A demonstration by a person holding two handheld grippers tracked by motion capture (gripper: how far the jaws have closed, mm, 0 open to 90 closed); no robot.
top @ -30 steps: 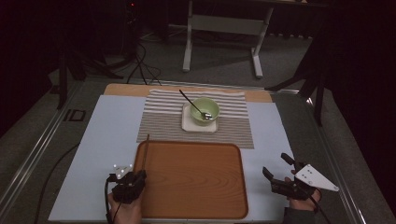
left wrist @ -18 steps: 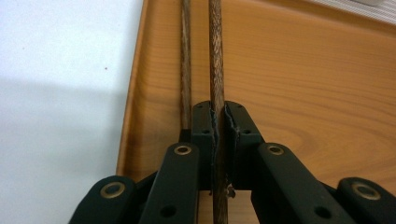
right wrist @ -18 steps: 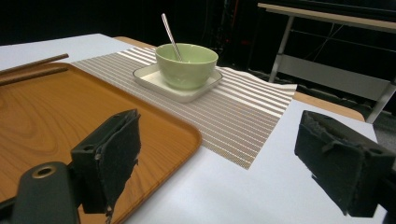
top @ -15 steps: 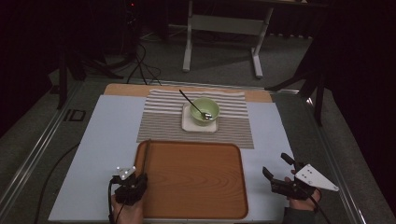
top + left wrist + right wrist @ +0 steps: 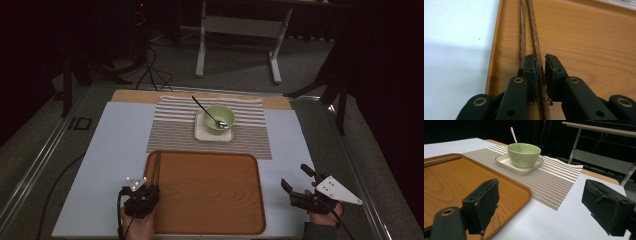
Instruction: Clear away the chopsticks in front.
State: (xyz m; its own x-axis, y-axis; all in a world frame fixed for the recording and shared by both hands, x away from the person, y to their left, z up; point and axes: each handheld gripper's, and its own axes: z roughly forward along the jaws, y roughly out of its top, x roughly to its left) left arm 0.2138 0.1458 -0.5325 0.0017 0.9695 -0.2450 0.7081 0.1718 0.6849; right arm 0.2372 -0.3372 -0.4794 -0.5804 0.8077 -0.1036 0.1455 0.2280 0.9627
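Chopsticks (image 5: 530, 37) have been lowered onto the wooden tray (image 5: 210, 220), the left gripper's (image 5: 540, 65) jaws just opening, one stick lying loosely between them. Right gripper (image 5: 541, 205) is held wide open, empty.

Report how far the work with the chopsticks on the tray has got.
Done: the pair of brown wooden chopsticks lies along the left edge of the wooden tray. In hand: the left tool has just been opening, one chopstick between its pads with a small gap showing. The right tool waits open beside the tray. Left, probably: the green bowl with its metal spoon sits on the white dish.
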